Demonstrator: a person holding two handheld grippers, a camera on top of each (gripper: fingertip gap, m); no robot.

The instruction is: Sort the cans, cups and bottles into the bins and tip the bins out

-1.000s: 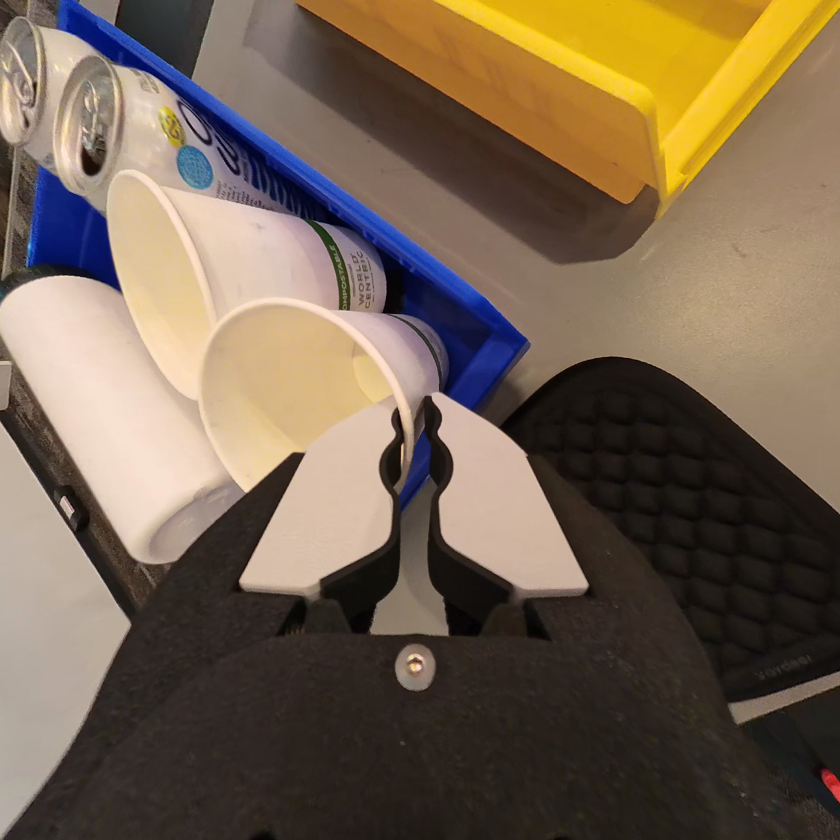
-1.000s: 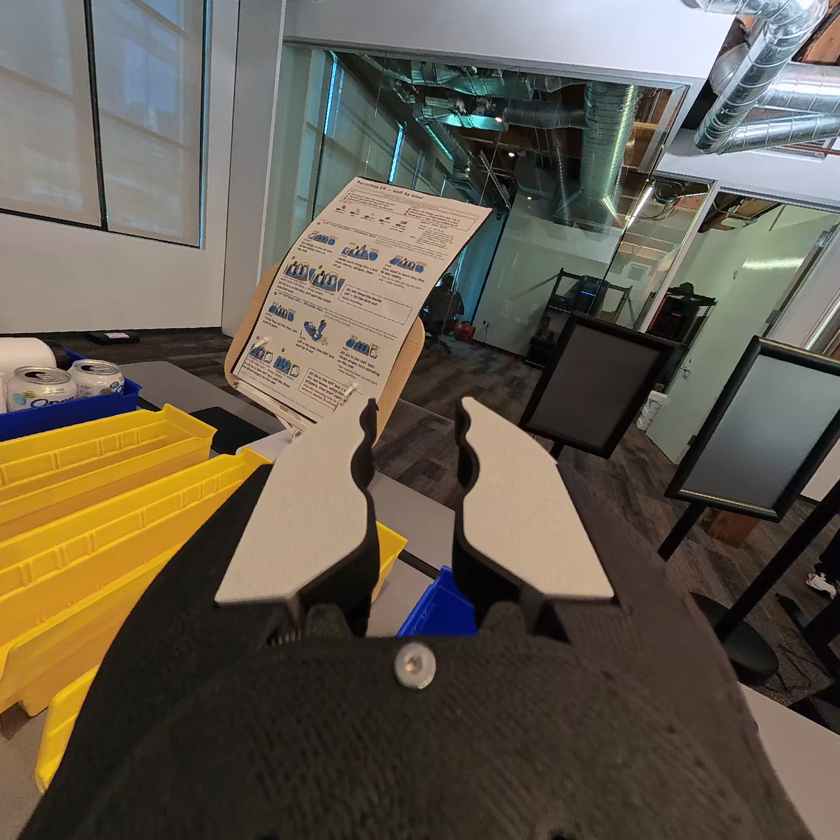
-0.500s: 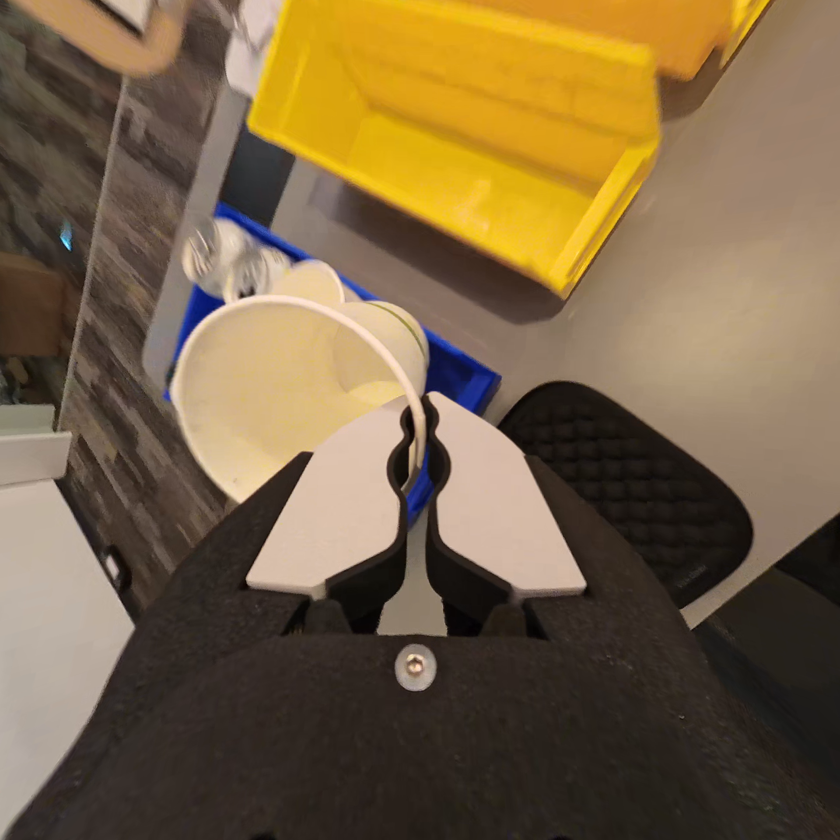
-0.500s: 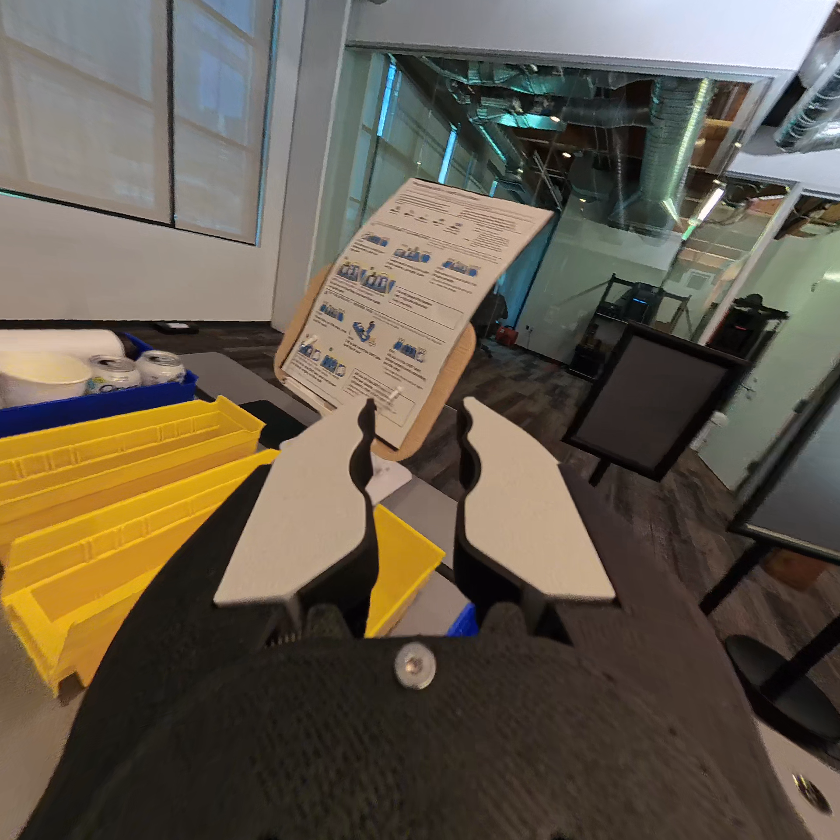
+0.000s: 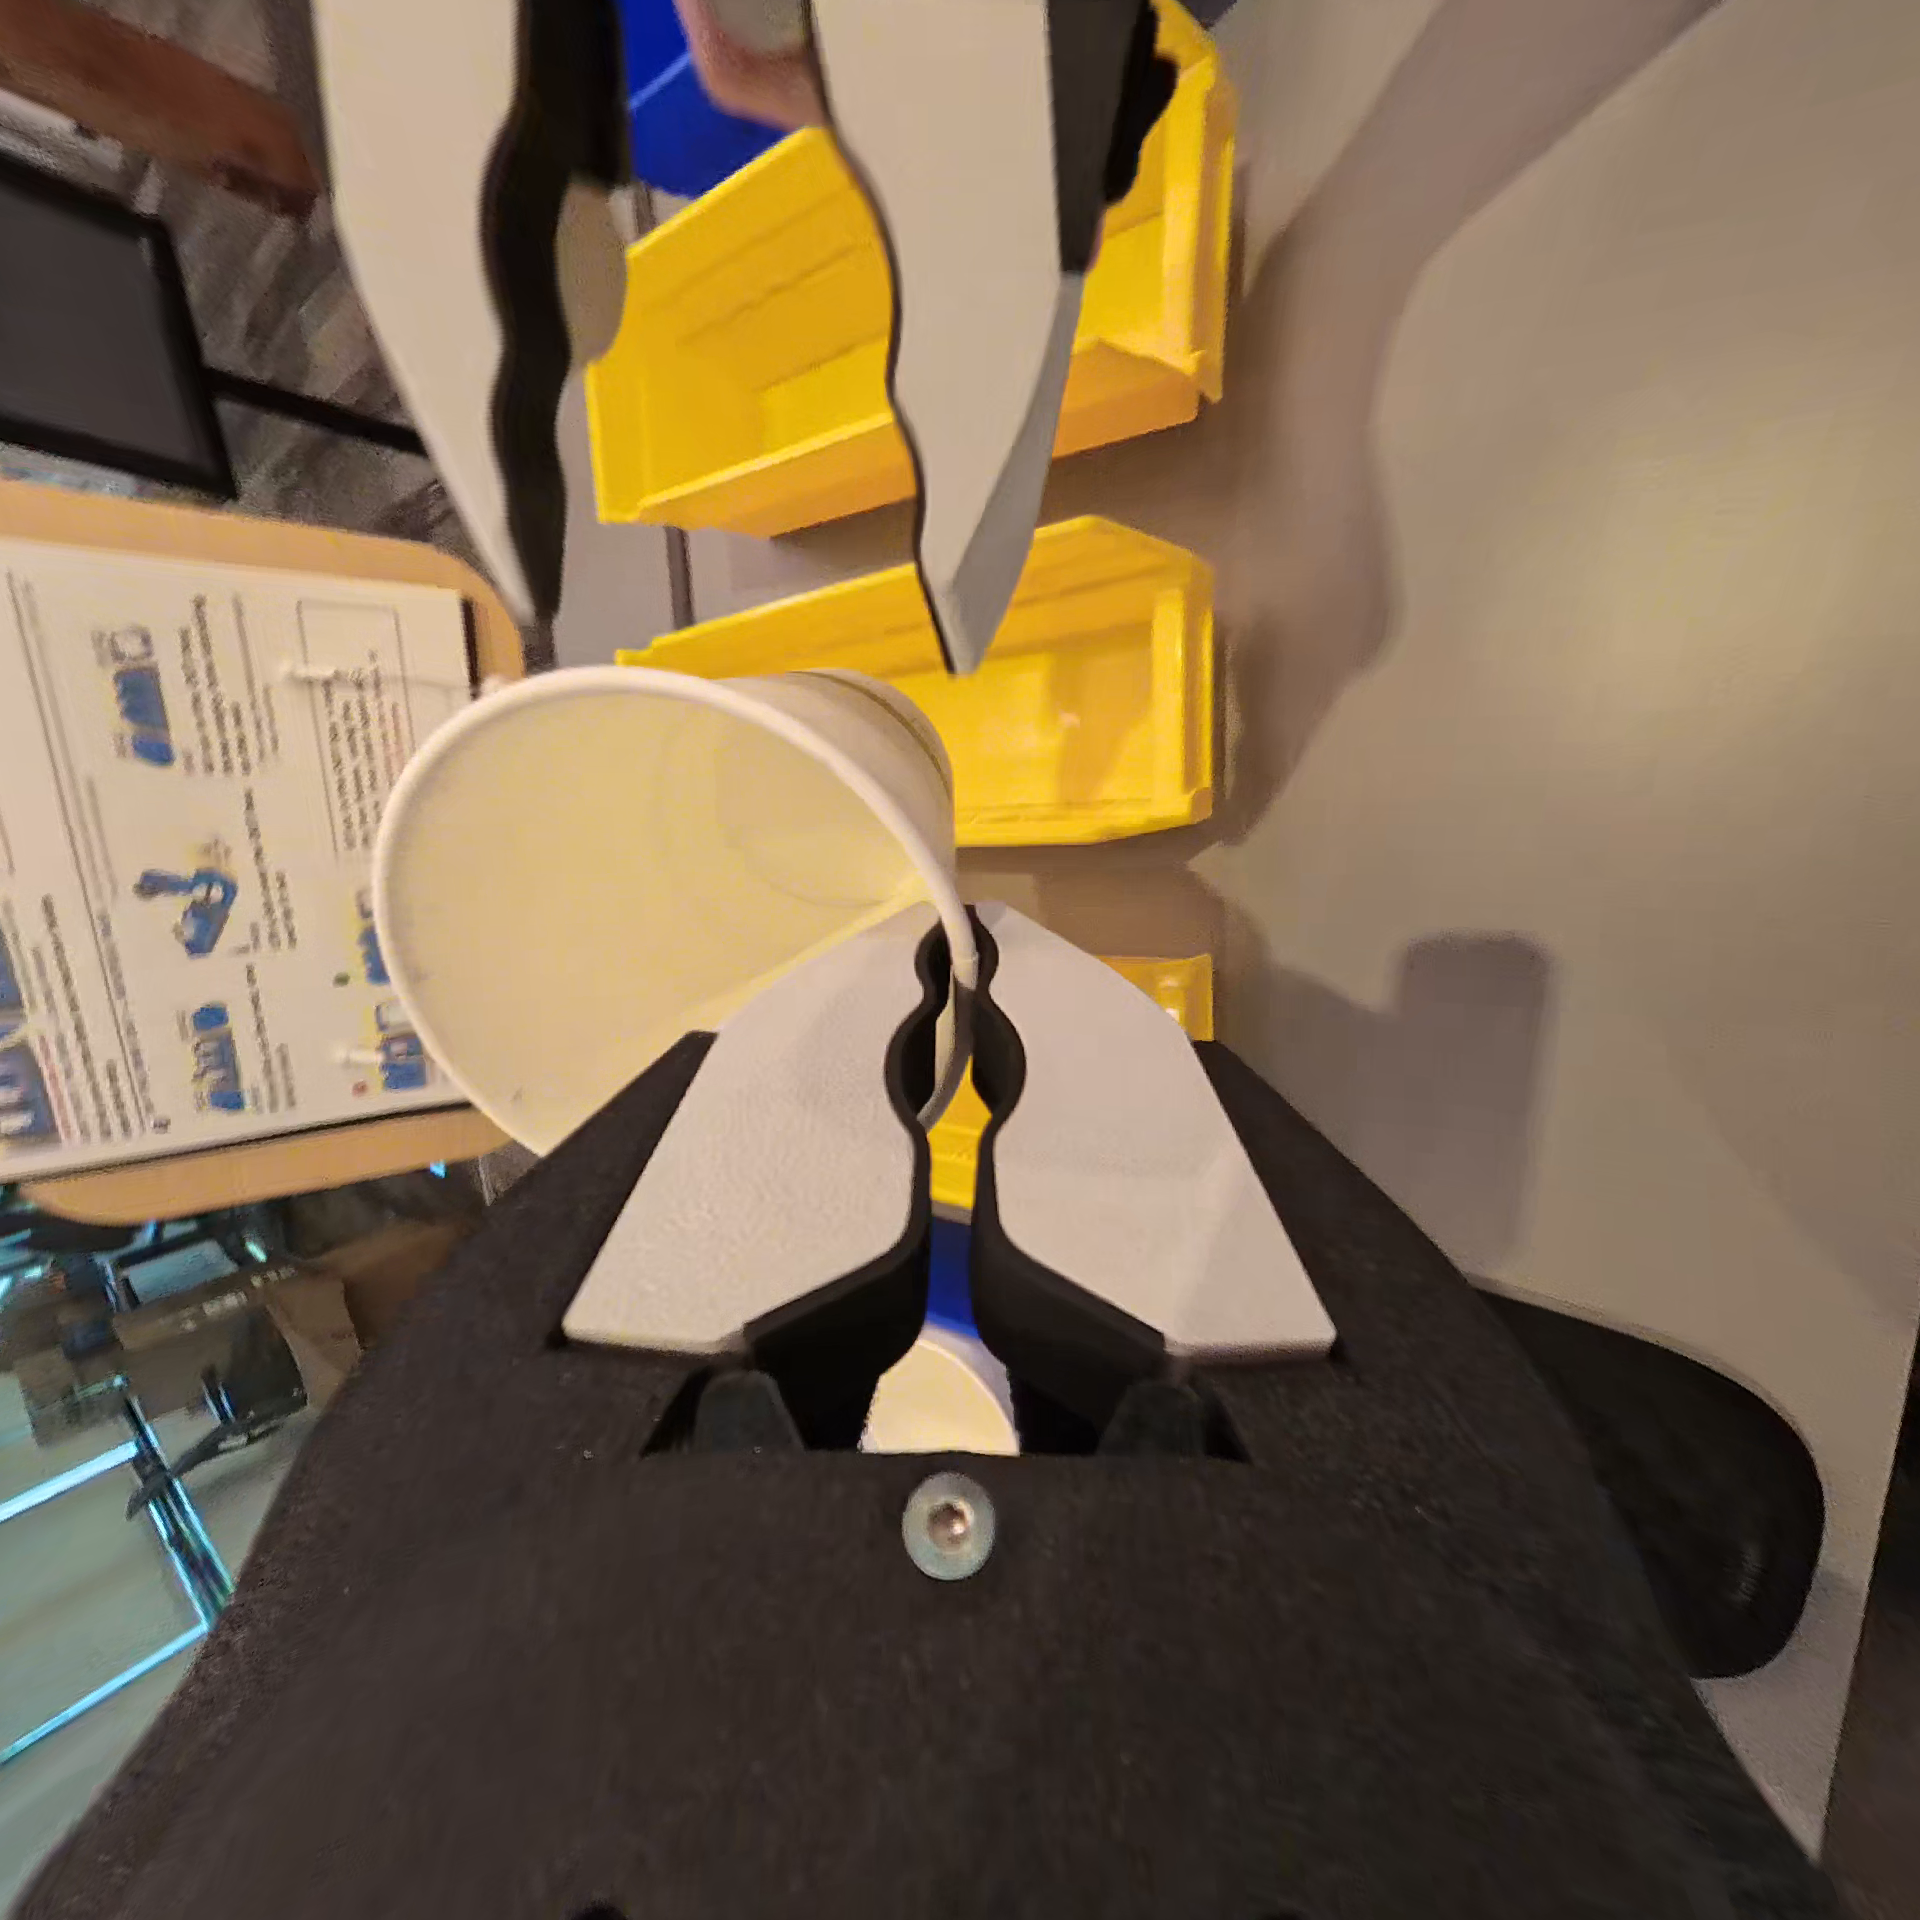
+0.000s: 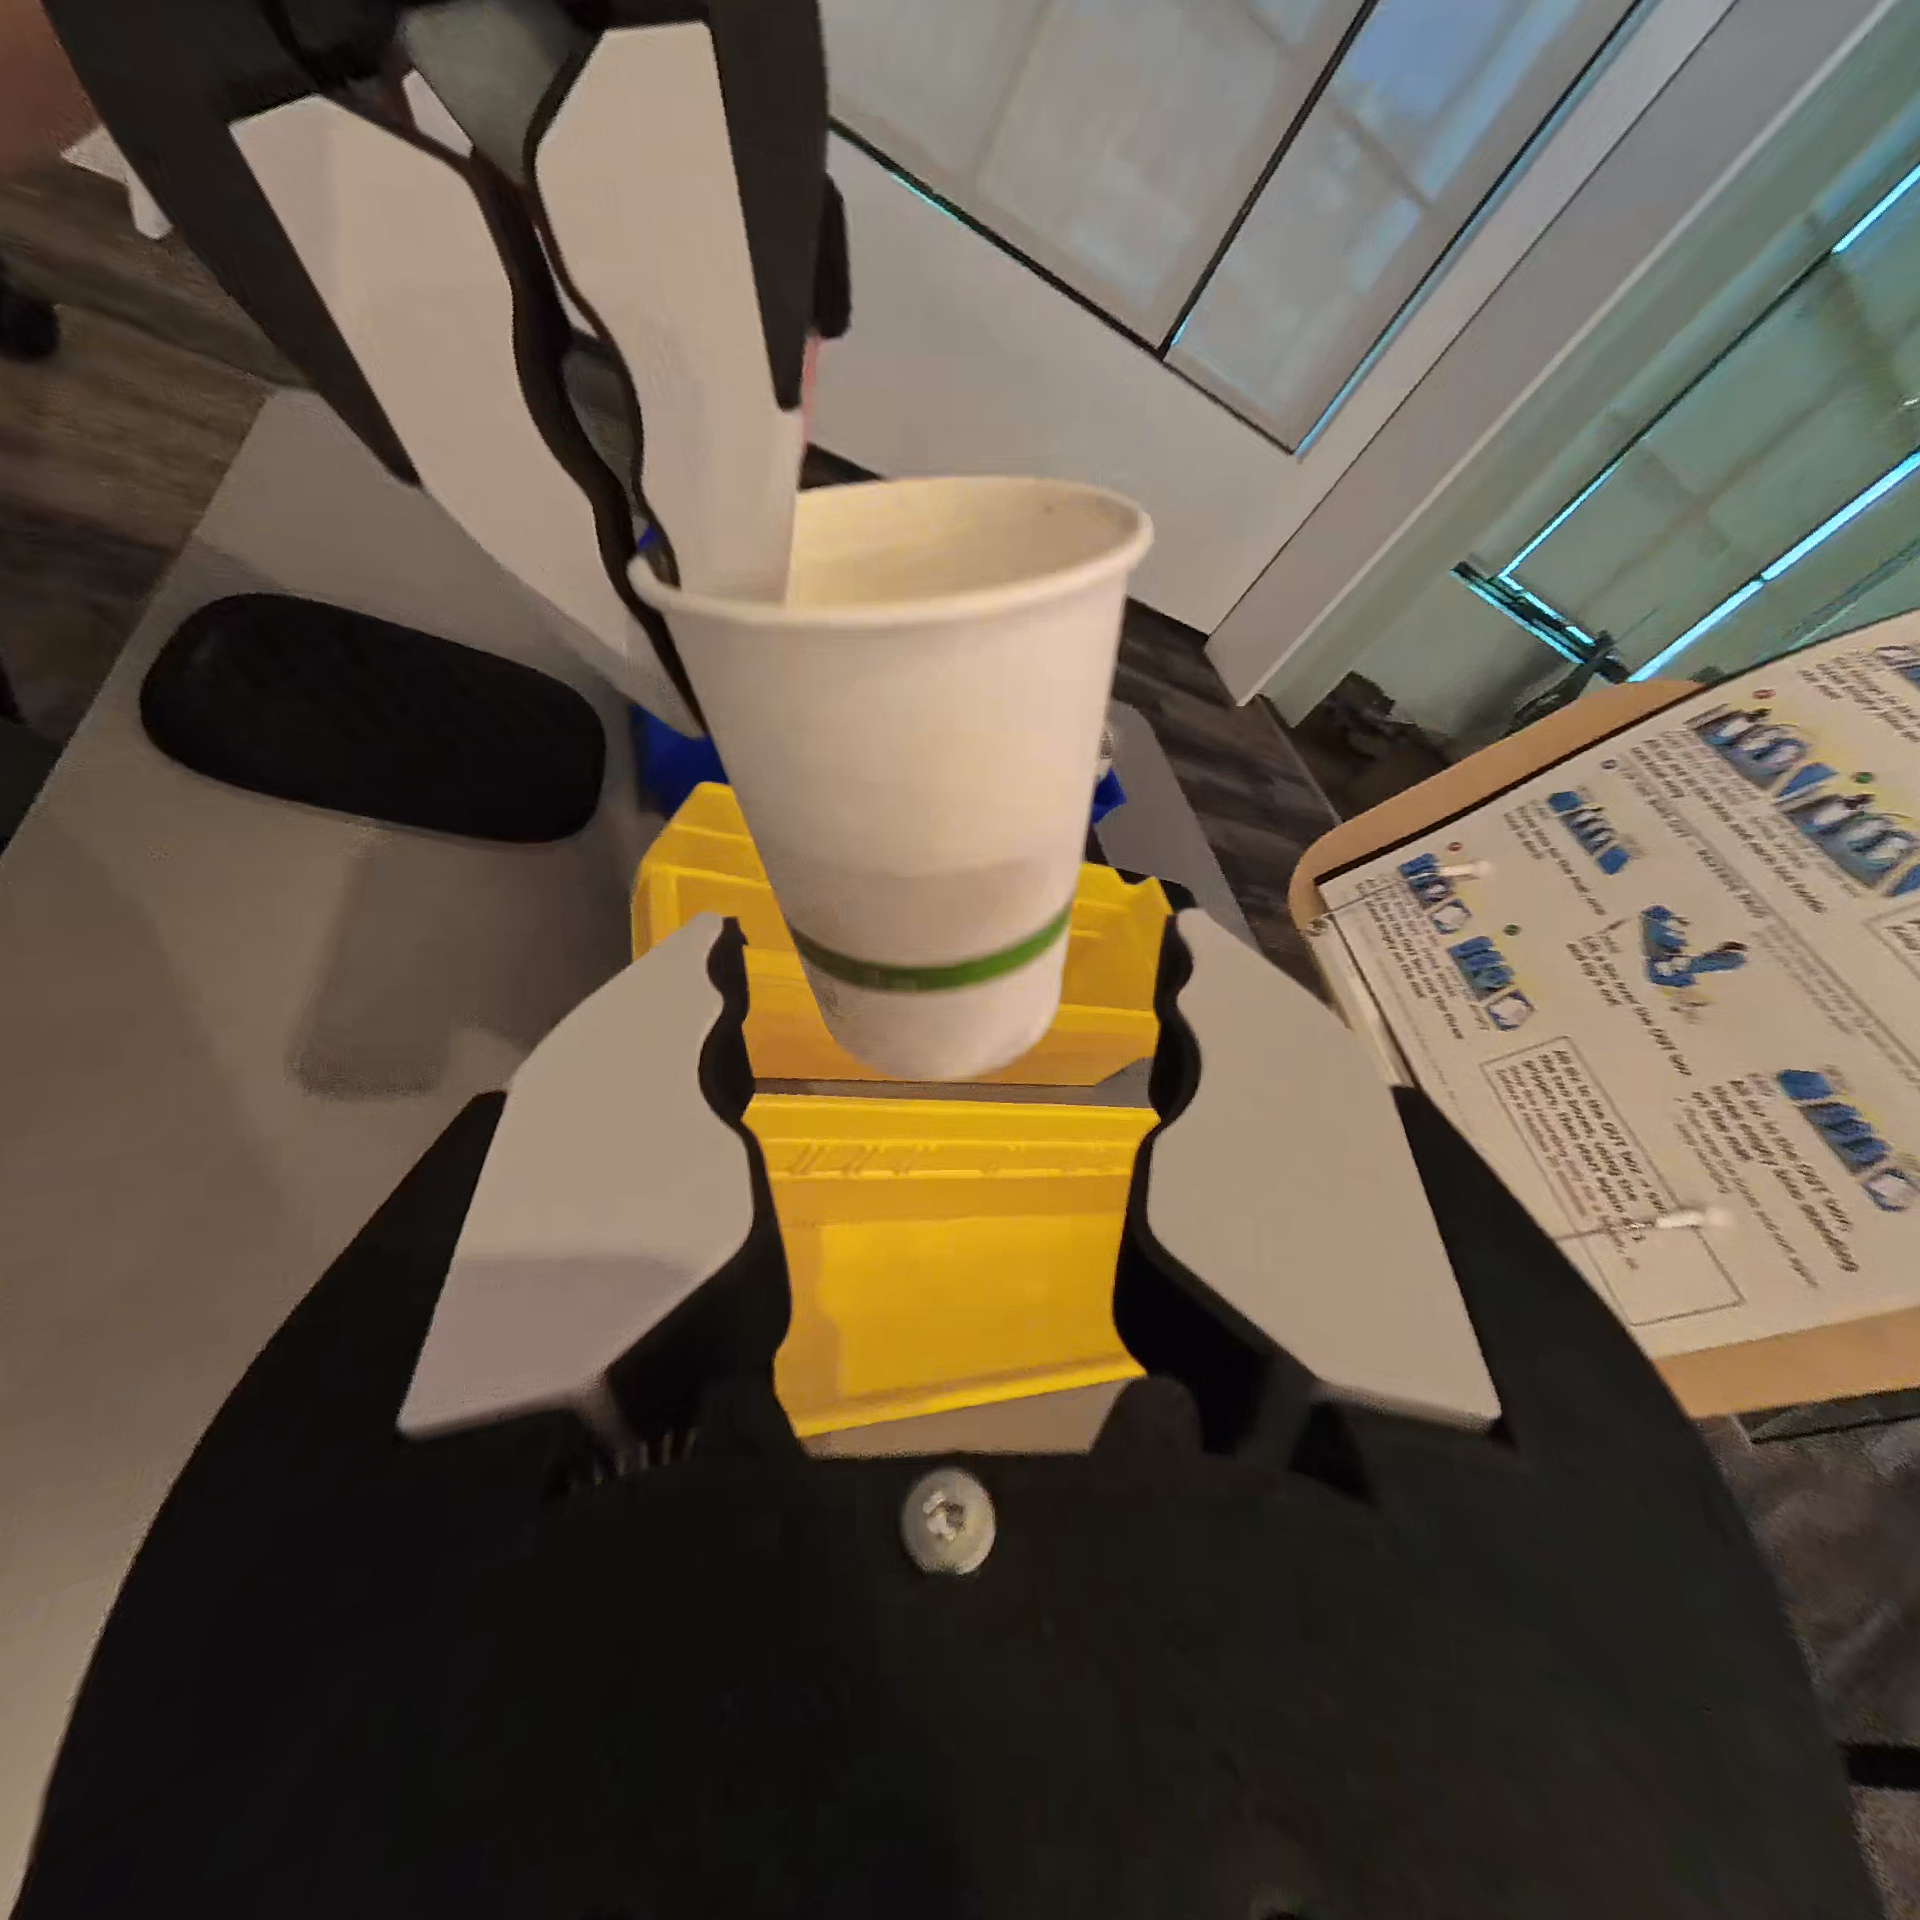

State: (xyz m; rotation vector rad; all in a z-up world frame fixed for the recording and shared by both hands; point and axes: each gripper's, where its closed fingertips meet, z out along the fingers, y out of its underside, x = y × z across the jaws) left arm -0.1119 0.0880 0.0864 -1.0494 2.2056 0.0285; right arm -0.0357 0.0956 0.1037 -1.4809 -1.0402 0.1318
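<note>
- Grey counter (image 6: pixel 208 987); yellow bins (image 6: pixel 945 1226) in a row, instruction board (image 6: pixel 1662 1039) beside, black pad (image 6: pixel 364 717) farther off.
- White paper cup (image 6: pixel 914 790) above bins, pinched at rim by left gripper (image 5: pixel 961 977).
- Right gripper (image 6: pixel 945 997) facing cup: jaws wide, bare; previously narrower.
- Cup previously at blue bin.

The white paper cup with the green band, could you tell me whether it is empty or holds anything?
Empty: the white paper cup with the green band shows a bare inside and bottom.
</note>
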